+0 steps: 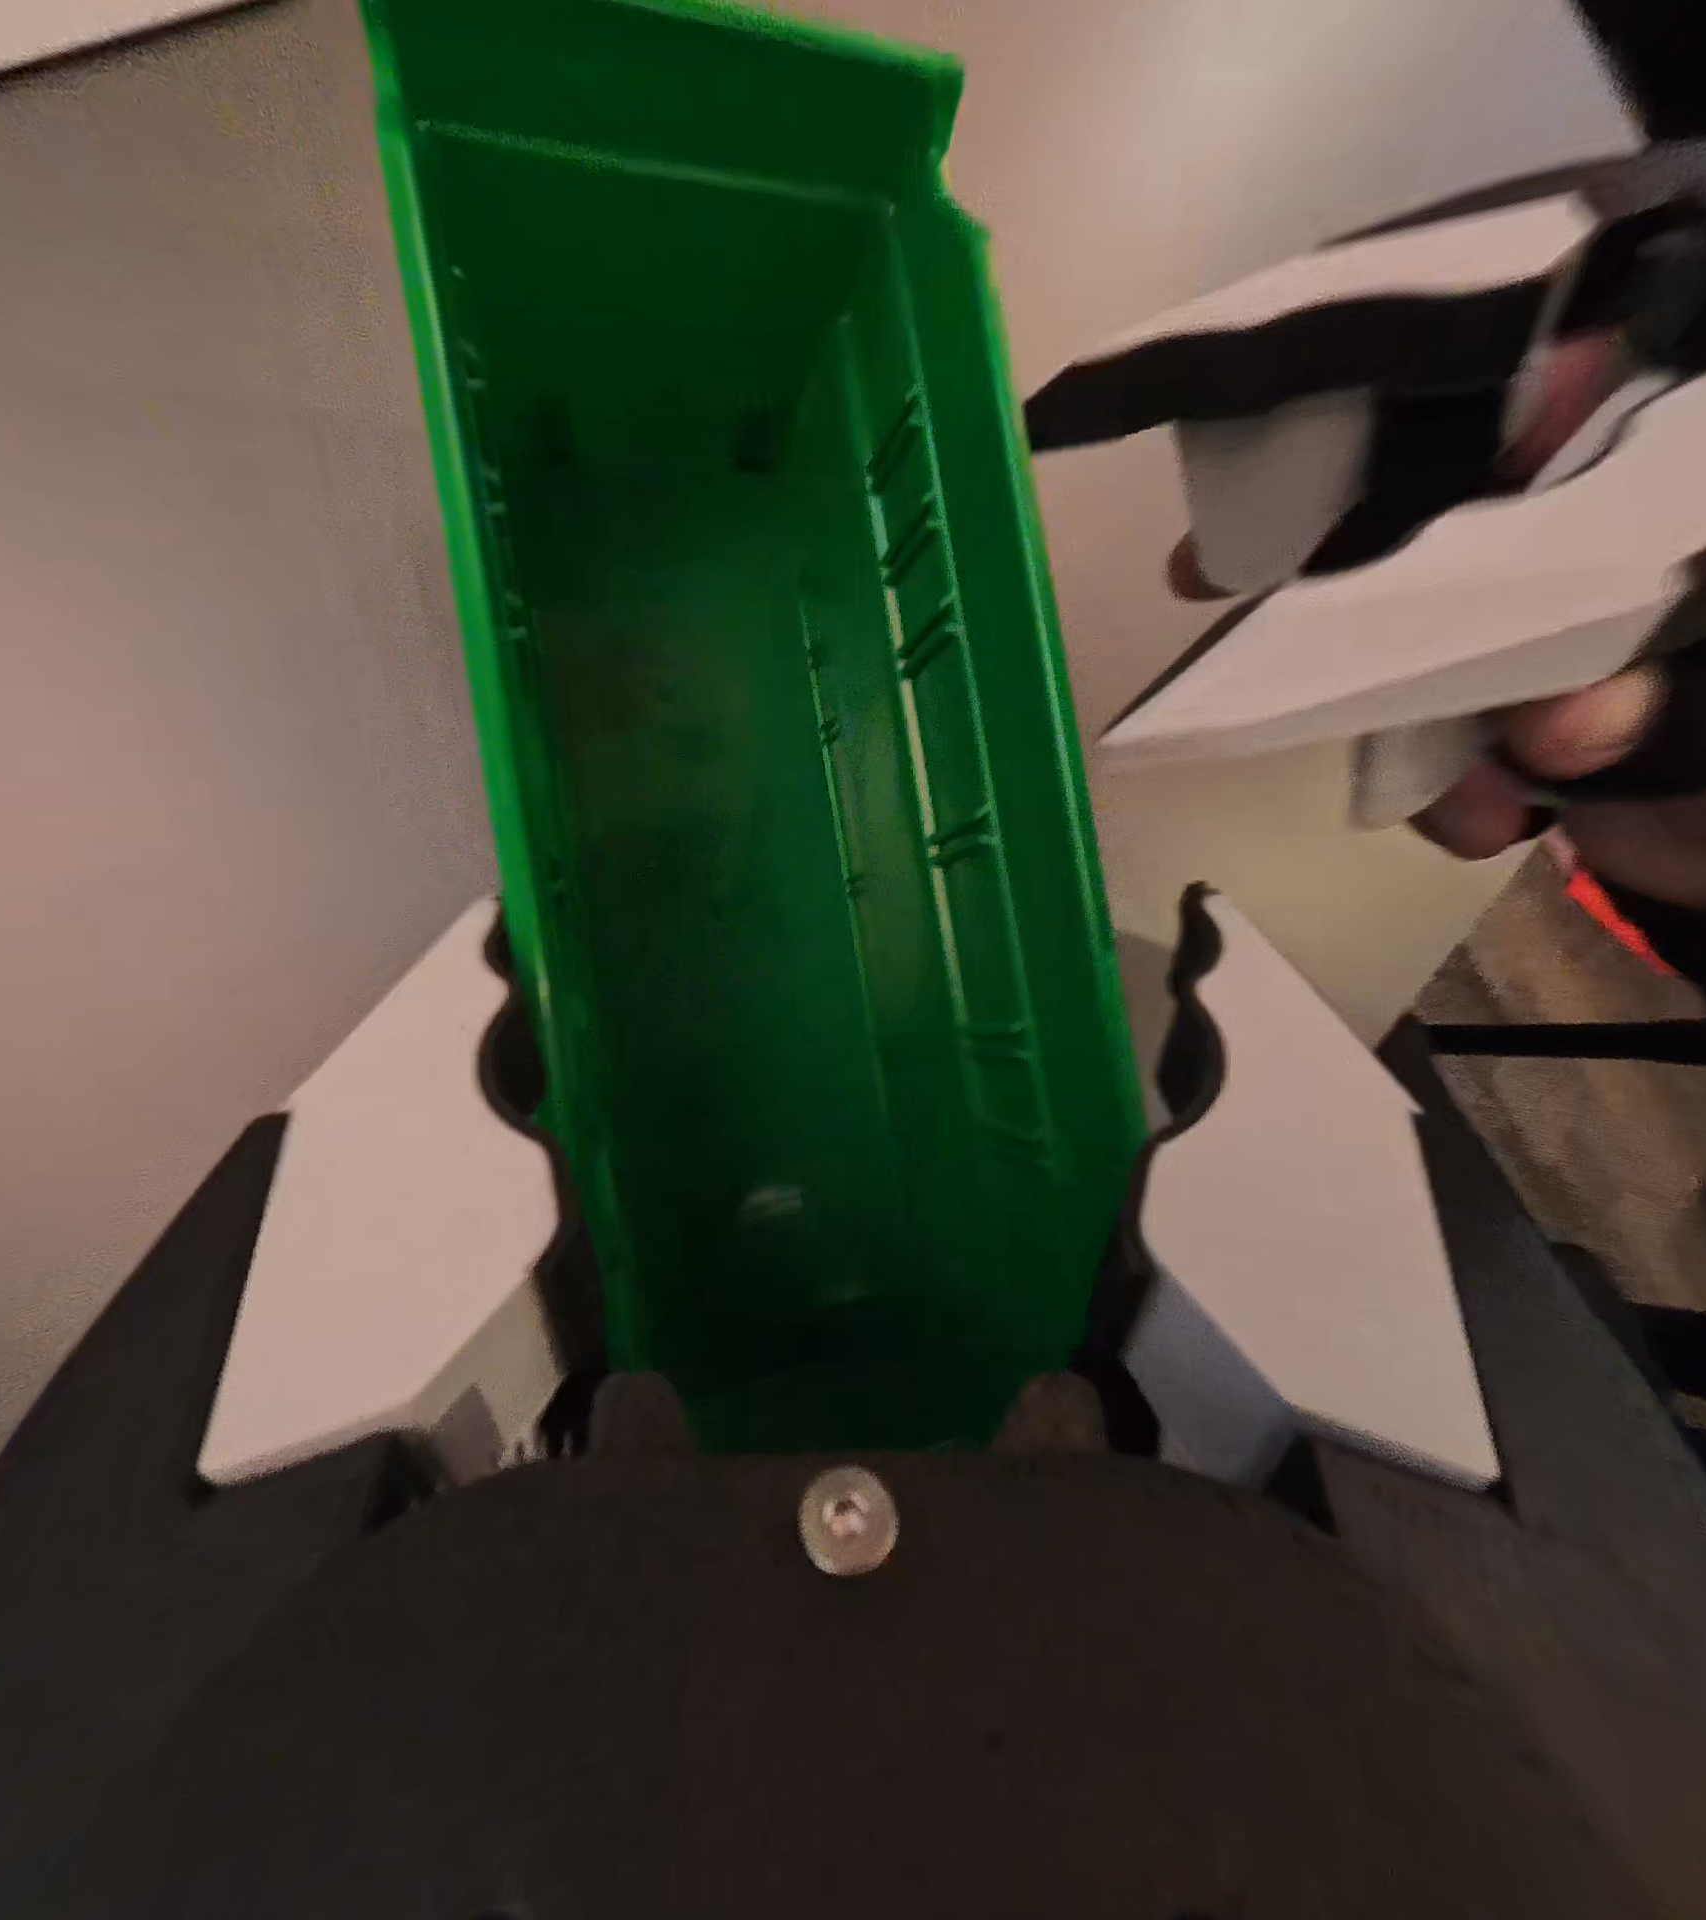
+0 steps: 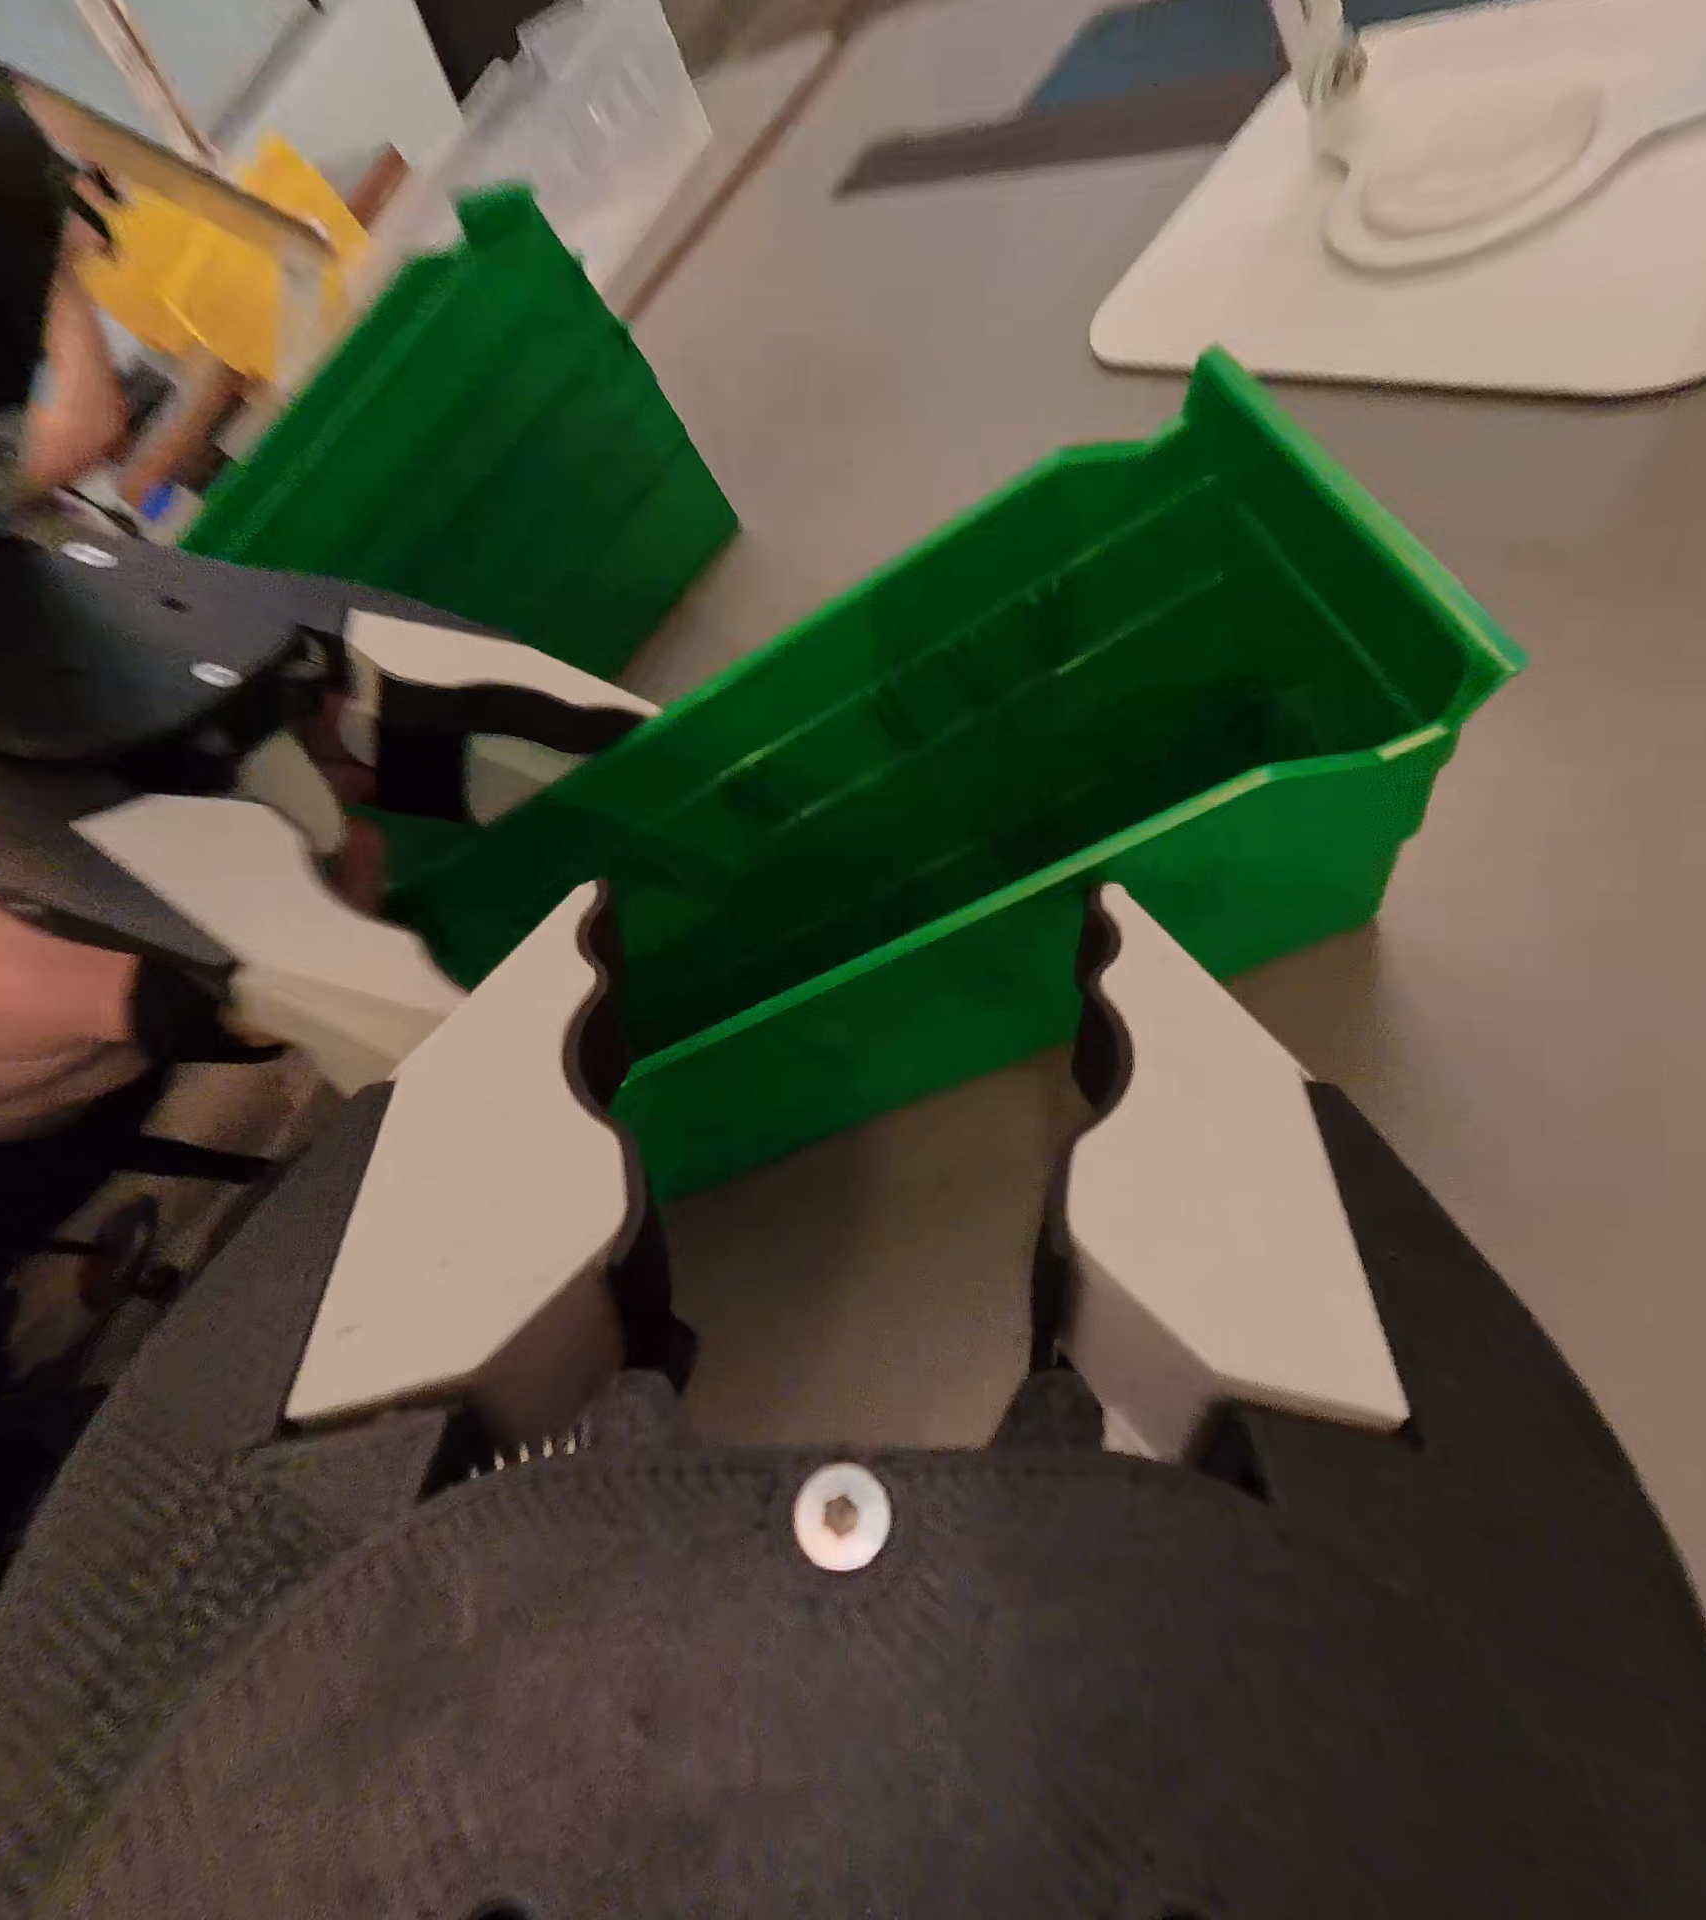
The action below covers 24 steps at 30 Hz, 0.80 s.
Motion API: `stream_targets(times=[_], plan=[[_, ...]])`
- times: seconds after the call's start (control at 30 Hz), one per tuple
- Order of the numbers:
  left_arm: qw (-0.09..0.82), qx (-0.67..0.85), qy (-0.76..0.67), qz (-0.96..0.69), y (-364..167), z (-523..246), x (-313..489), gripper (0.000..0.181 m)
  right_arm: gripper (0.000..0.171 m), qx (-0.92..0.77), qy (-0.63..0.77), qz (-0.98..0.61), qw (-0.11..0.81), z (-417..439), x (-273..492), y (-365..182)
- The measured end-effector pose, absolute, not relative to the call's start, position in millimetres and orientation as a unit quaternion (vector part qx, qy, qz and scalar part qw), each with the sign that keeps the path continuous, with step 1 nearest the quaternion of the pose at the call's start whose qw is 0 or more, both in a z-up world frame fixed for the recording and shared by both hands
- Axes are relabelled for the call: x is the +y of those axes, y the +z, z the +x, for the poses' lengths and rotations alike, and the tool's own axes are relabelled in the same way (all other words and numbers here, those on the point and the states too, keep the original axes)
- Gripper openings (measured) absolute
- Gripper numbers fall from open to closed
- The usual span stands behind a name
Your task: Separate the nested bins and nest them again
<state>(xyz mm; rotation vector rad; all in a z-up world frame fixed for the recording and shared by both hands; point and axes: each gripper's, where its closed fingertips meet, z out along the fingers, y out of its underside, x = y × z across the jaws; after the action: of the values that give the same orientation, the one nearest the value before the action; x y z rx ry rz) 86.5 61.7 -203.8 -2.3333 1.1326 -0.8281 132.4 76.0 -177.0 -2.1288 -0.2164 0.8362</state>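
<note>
My left gripper (image 1: 849,914) is shut on a green bin (image 1: 724,675), with a finger against each long side wall, and I look into the open inside. In the right wrist view this bin (image 2: 1088,748) lies slanted, its far end at the grey table (image 2: 1555,1039), and the left gripper (image 2: 516,831) holds its near end. My right gripper (image 2: 849,914) is open and empty, its fingertips at the bin's near side wall. It also shows open at the right of the left wrist view (image 1: 1077,582). A second green bin (image 2: 475,447) stands apart on the table at the far left.
A white mat (image 2: 1451,312) with a clear glass object on it lies at the far right. Clear plastic containers (image 2: 600,114) and something yellow (image 2: 205,270) stand behind the second bin. The person's hands hold both grippers at the left.
</note>
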Motion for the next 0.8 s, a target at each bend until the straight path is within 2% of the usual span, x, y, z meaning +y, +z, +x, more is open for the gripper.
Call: stream_targets(times=[0.1, 0.23, 0.43, 0.53, 0.6, 0.7, 0.8], plan=[[0.187, 0.404, -0.326, -0.834, -200, 95, 47, 0.13, 0.083, -0.096, 0.297, -0.868, 0.386, 133, 74, -192], [0.147, 0.408, -0.375, -0.819, -193, 104, 21, 0.131, 0.073, -0.108, 0.244, -0.891, 0.367, 147, 73, -206], [0.113, 0.433, -0.427, -0.786, -188, 115, -7, 0.127, 0.022, -0.13, 0.193, -0.906, 0.354, 178, 72, -210], [0.099, 0.421, -0.454, -0.779, -184, 116, -12, 0.114, 0.016, -0.138, 0.193, -0.91, 0.339, 188, 68, -211], [0.09, 0.418, -0.47, -0.772, -175, 113, -19, 0.113, 0.012, -0.152, 0.164, -0.918, 0.329, 199, 65, -213], [0.121, 0.439, -0.442, -0.773, -160, 97, -13, 0.114, 0.011, -0.144, 0.158, -0.923, 0.32, 220, 63, -213], [0.192, 0.437, -0.407, -0.778, -128, 70, 18, 0.112, 0.011, -0.136, 0.14, -0.93, 0.313, 251, 58, -212]])
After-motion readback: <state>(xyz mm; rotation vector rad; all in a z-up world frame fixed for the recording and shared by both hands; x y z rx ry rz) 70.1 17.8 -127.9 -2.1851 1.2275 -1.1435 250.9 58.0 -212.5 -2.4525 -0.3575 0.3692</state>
